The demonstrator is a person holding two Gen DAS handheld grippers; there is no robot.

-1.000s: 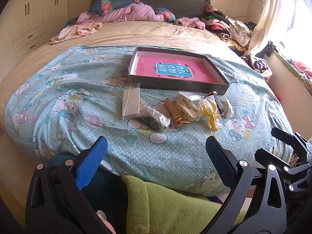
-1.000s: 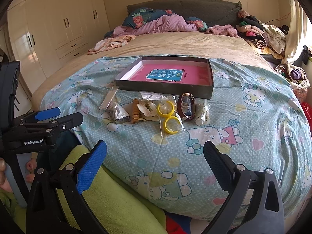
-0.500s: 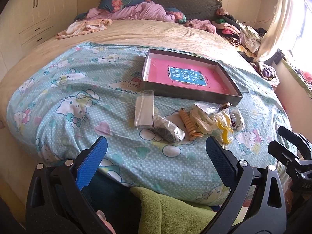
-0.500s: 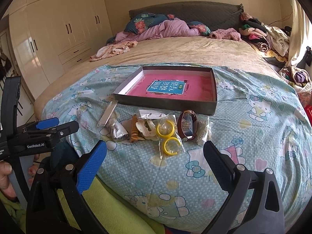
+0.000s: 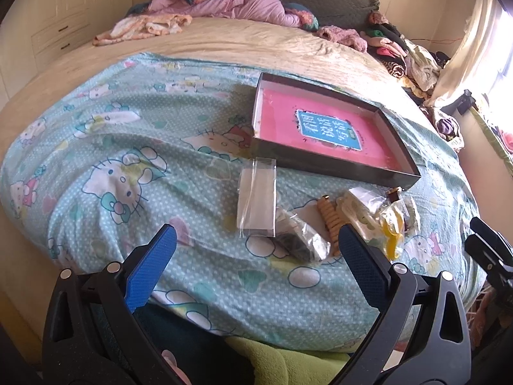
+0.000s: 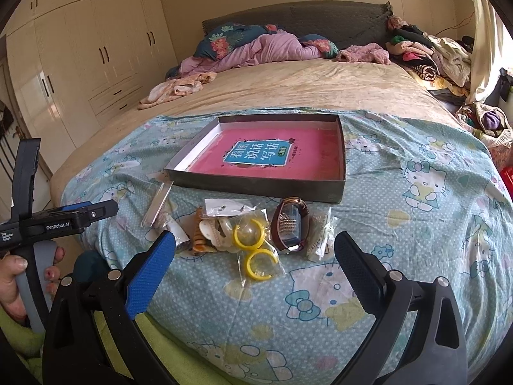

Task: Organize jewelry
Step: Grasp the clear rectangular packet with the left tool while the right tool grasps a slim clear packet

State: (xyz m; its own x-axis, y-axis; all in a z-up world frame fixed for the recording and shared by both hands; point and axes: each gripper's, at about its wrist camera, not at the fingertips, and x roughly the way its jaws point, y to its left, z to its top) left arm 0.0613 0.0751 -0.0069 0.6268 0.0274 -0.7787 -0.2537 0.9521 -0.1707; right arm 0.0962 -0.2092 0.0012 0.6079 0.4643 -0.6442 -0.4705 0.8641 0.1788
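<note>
Both tools empty, jaws spread wide: left gripper [image 5: 256, 245] and right gripper [image 6: 255, 248] hover off the near edge of the bed [image 6: 320, 320], touching nothing. Just beyond, near that edge on the cartoon-cat sheet, the jewelry lies in a loose row: flat clear bag [image 5: 256, 203], a bagged dark piece [image 5: 299, 242], orange beaded bracelet [image 5: 330, 221], pale pieces in plastic [image 6: 221, 229], two yellow rings [image 6: 253, 245] in a bag, brown watch [image 6: 290, 227], another small packet [image 6: 320, 235]. Behind them, toward the bed's middle, an open gray box [image 6: 256, 189] with a pink liner, nothing in it. Judgement: sorting not started, every piece left to move into the box. Rumpled clothes [image 6: 256, 49] at the far headboard edge.
</note>
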